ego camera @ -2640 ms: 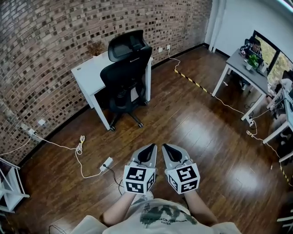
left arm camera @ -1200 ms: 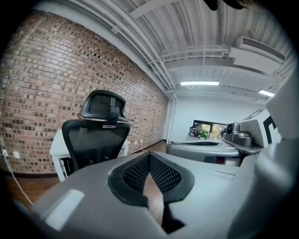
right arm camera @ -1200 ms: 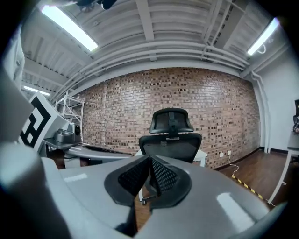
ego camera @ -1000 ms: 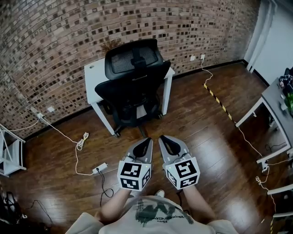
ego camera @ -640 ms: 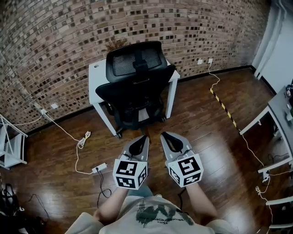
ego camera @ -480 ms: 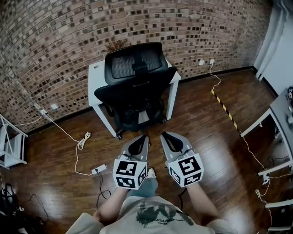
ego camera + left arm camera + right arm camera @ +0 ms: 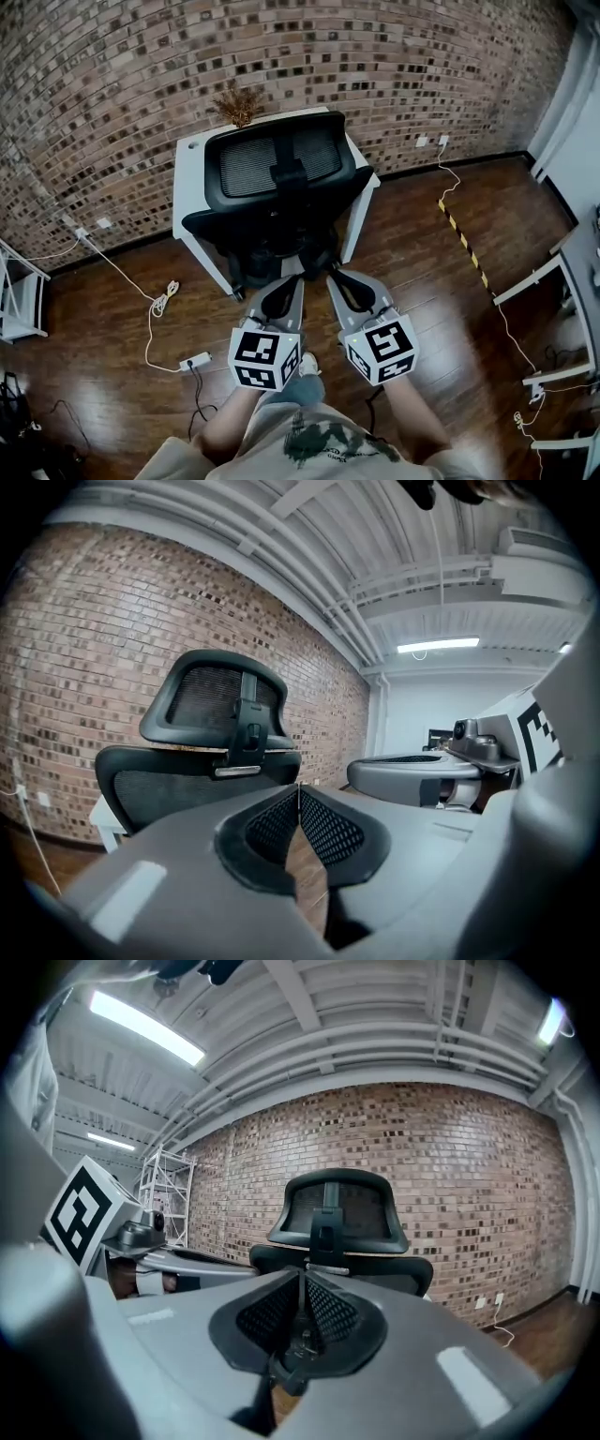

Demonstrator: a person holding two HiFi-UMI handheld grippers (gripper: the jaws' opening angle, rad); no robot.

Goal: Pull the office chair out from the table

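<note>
A black mesh office chair (image 7: 277, 192) with a headrest stands pushed in under a white table (image 7: 187, 178) against the brick wall. Its back faces me. My left gripper (image 7: 294, 281) and right gripper (image 7: 335, 277) are side by side just short of the chair's back, both shut and holding nothing. In the left gripper view the chair (image 7: 206, 752) fills the left, beyond the shut left gripper (image 7: 298, 787). In the right gripper view the chair (image 7: 336, 1227) stands straight ahead past the shut right gripper (image 7: 302, 1276).
A dried plant (image 7: 239, 101) sits on the table at the wall. A white power strip (image 7: 194, 361) and cables lie on the wooden floor to the left. Yellow-black tape (image 7: 464, 242) marks the floor on the right, near another table's legs (image 7: 525, 281). A white rack (image 7: 14, 295) stands far left.
The person has walked toward the chair; chair and table loom larger and nearer. Both grippers stay shut, side by side, now close to the chair's back.
</note>
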